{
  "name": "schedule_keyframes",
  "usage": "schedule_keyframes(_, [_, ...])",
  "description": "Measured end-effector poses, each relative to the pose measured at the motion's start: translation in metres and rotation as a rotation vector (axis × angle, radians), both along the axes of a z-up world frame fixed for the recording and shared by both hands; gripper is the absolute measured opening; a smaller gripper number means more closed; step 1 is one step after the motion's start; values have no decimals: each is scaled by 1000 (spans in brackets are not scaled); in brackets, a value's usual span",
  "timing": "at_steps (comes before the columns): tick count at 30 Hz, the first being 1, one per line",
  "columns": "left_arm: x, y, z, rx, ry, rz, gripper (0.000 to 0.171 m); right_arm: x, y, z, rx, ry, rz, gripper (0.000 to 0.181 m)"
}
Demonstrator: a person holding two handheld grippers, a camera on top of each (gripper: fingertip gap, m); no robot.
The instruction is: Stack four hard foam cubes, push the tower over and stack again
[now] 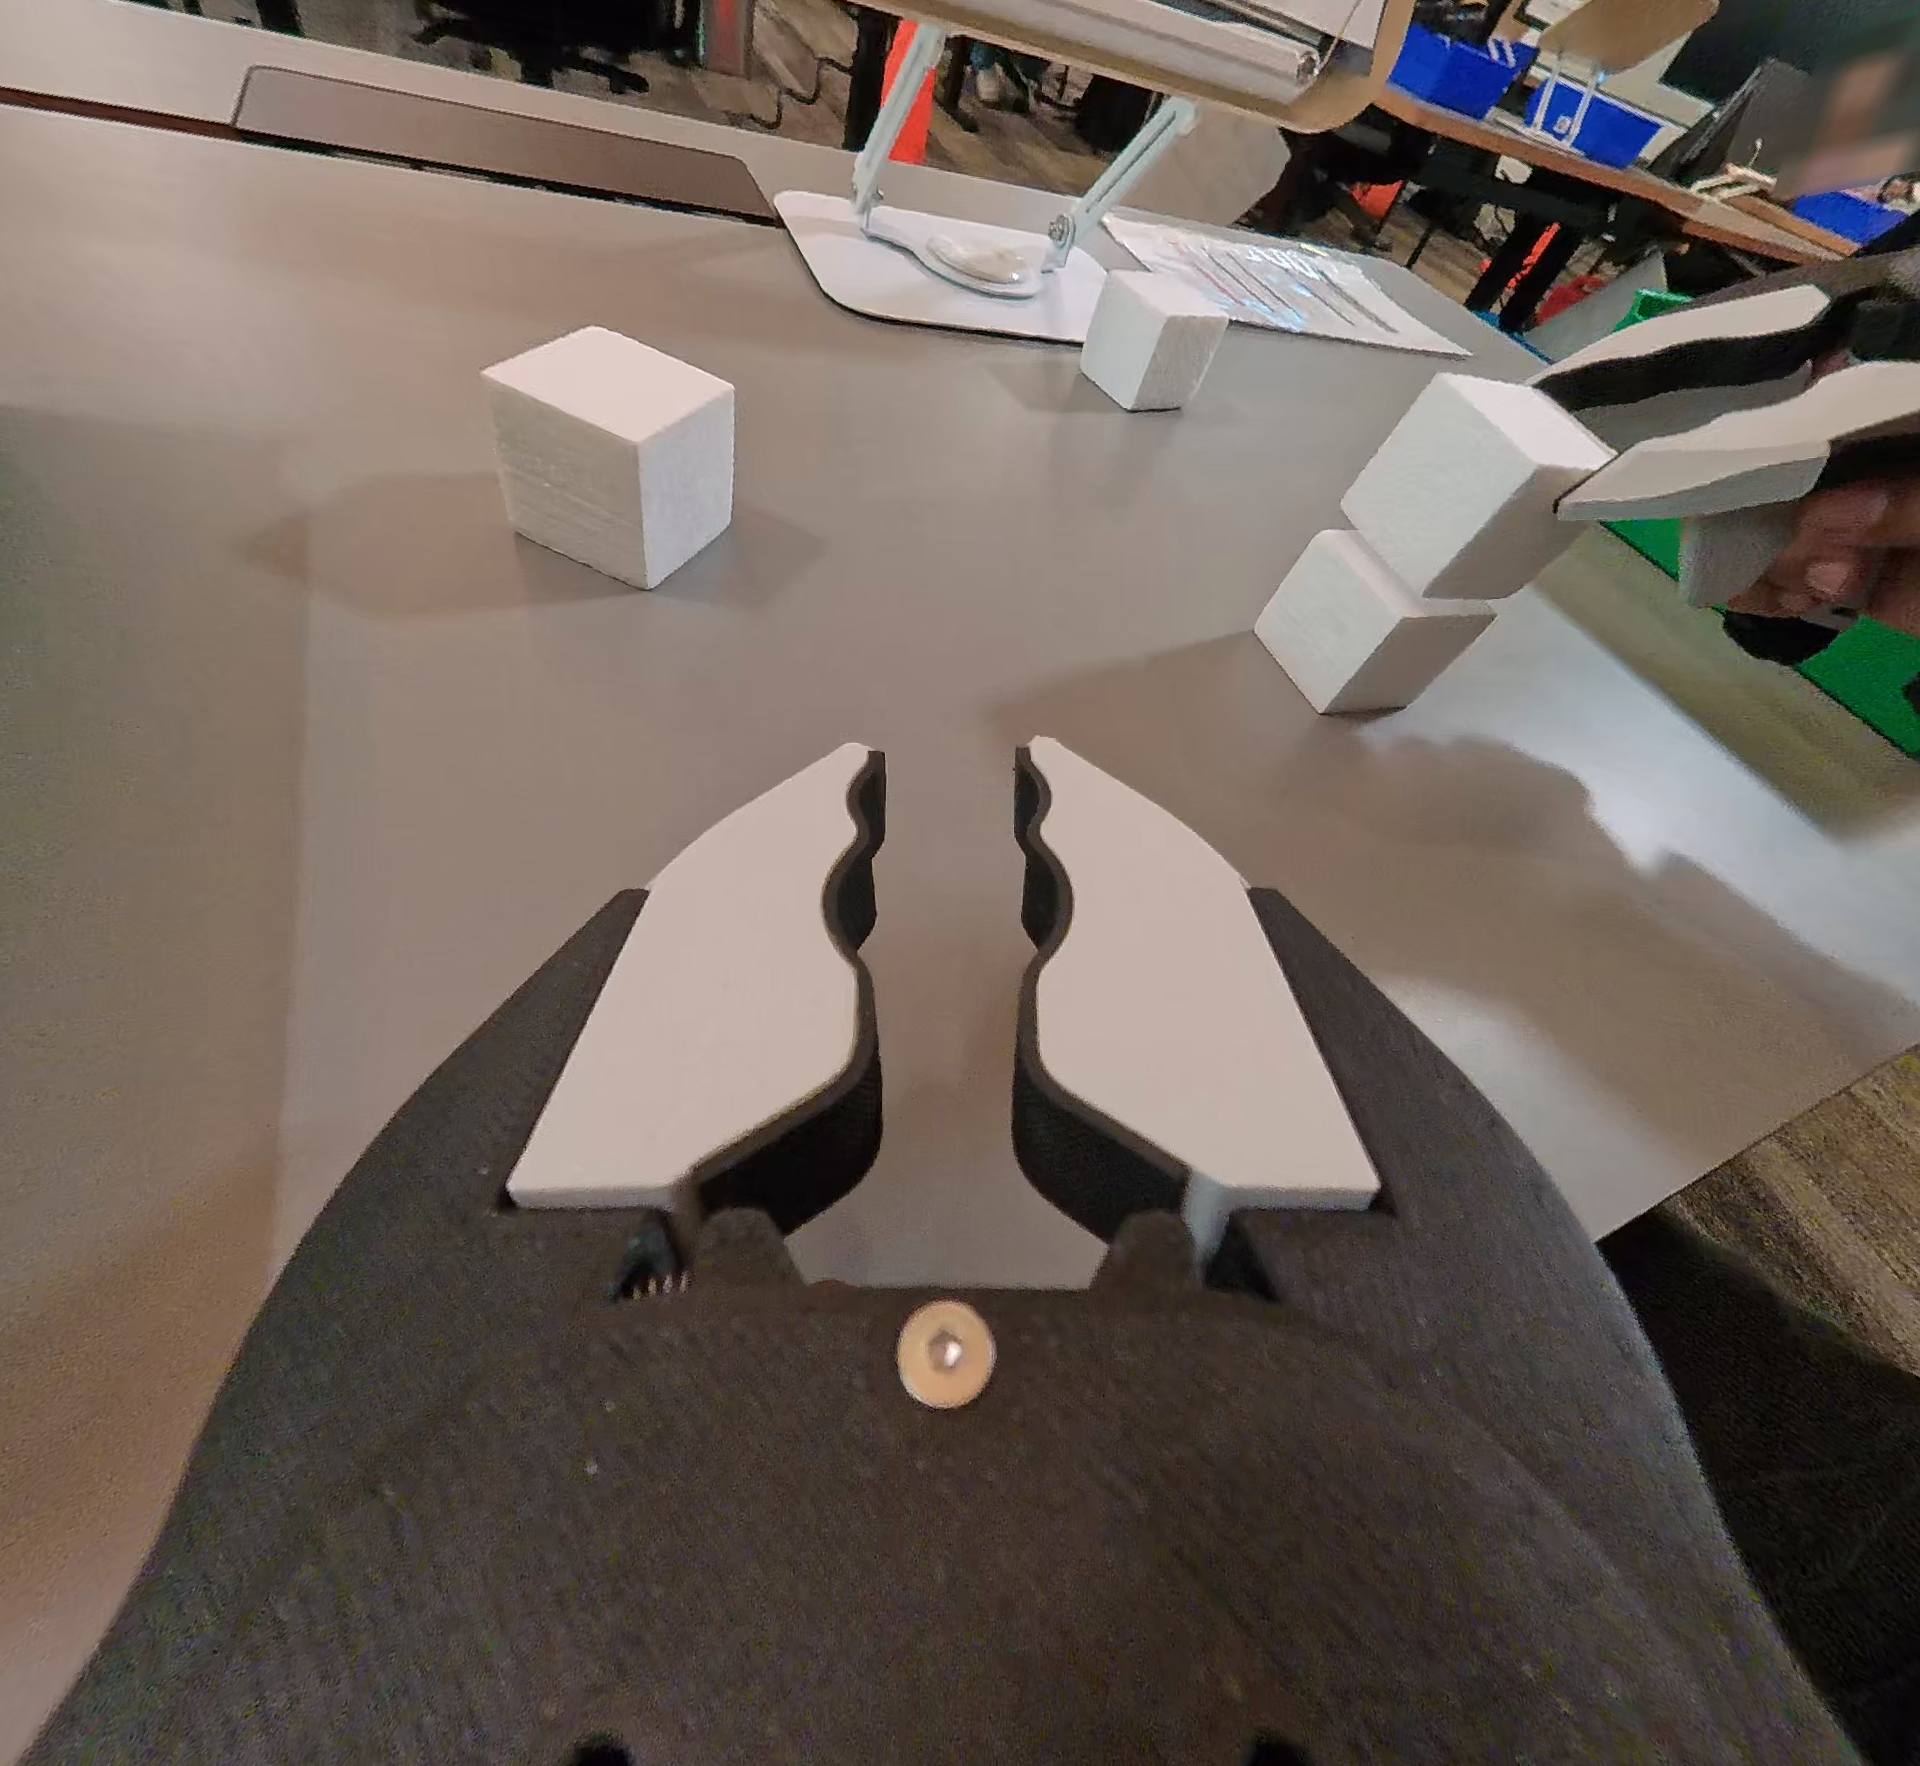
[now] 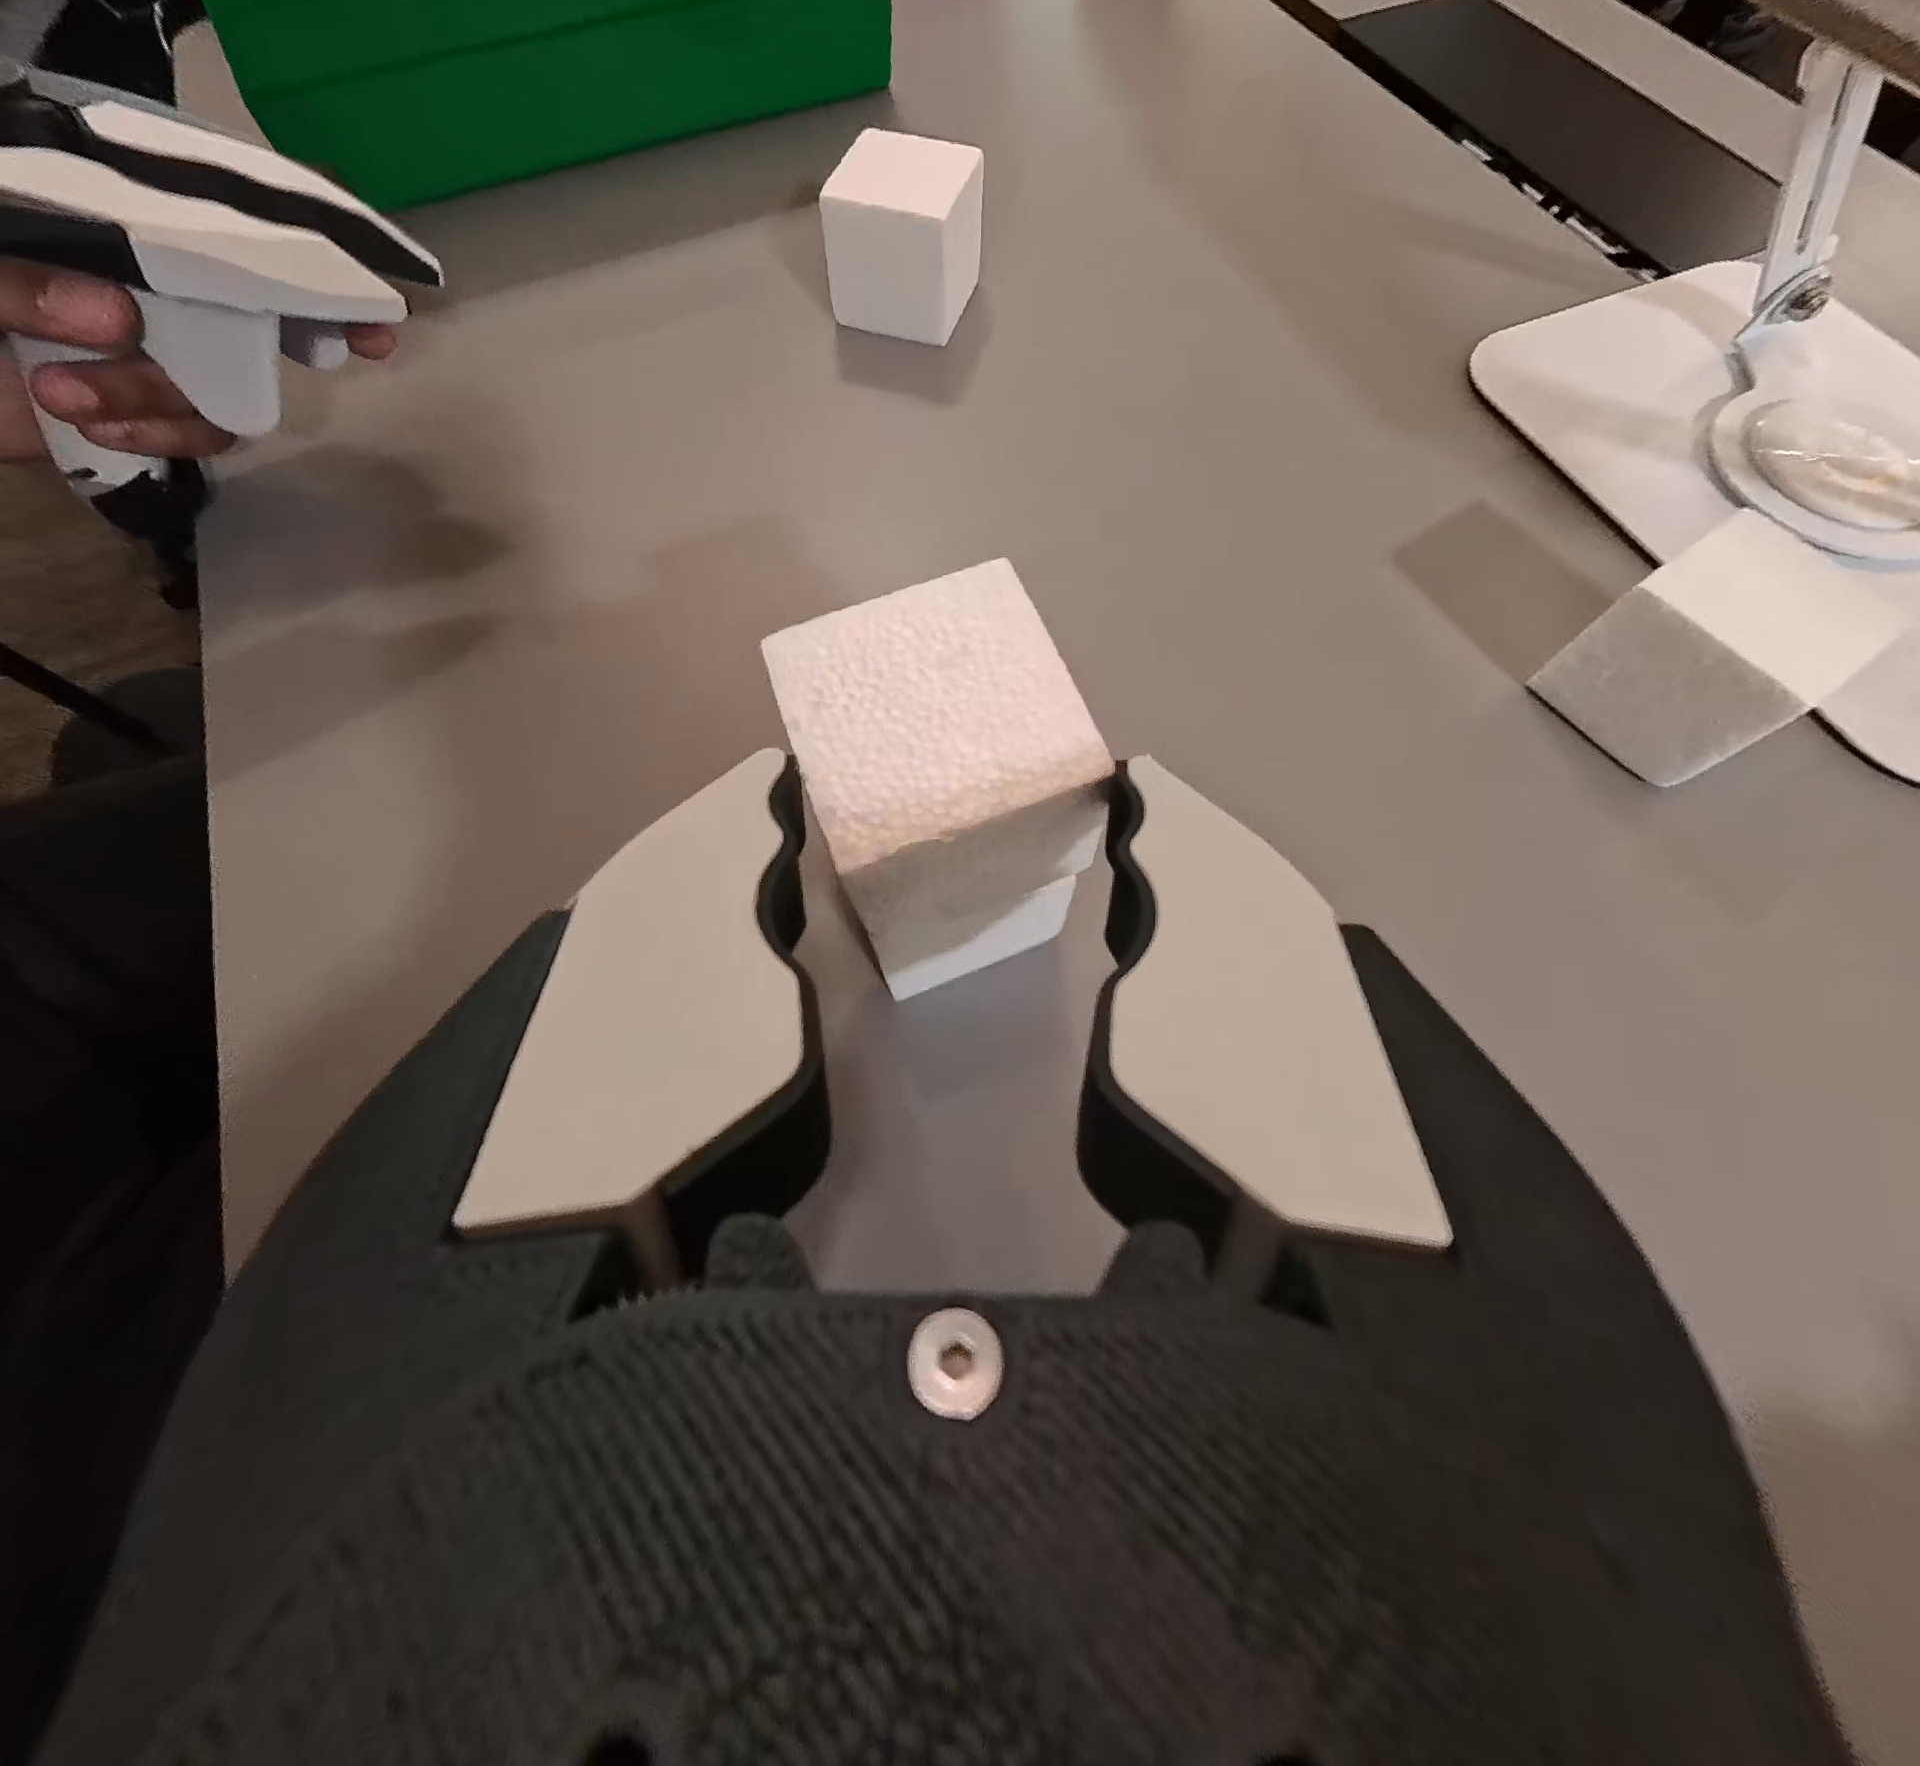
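Between the right gripper's (image 2: 954,781) fingers, a pebbly foam cube (image 2: 935,729).

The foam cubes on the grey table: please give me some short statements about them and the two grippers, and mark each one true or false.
1. The right gripper is shut on the upper cube. True.
2. The upper cube sits on the lower cube. True.
3. The left gripper holds a cube. False: it is open and empty over the table.
4. Two cubes are on the table in all. False: the lone cube and the far cube make four.
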State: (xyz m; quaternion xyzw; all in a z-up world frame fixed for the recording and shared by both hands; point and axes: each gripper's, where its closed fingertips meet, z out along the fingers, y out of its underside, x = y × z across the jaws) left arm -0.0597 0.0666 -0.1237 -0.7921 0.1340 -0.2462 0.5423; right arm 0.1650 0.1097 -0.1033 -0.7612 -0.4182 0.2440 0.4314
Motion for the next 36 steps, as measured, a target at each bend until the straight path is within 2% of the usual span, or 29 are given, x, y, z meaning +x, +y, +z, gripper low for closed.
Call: schedule_keyframes(36, [1, -1, -1, 3, 15, -4, 24, -3, -1, -6, -32, 7, 9, 57])
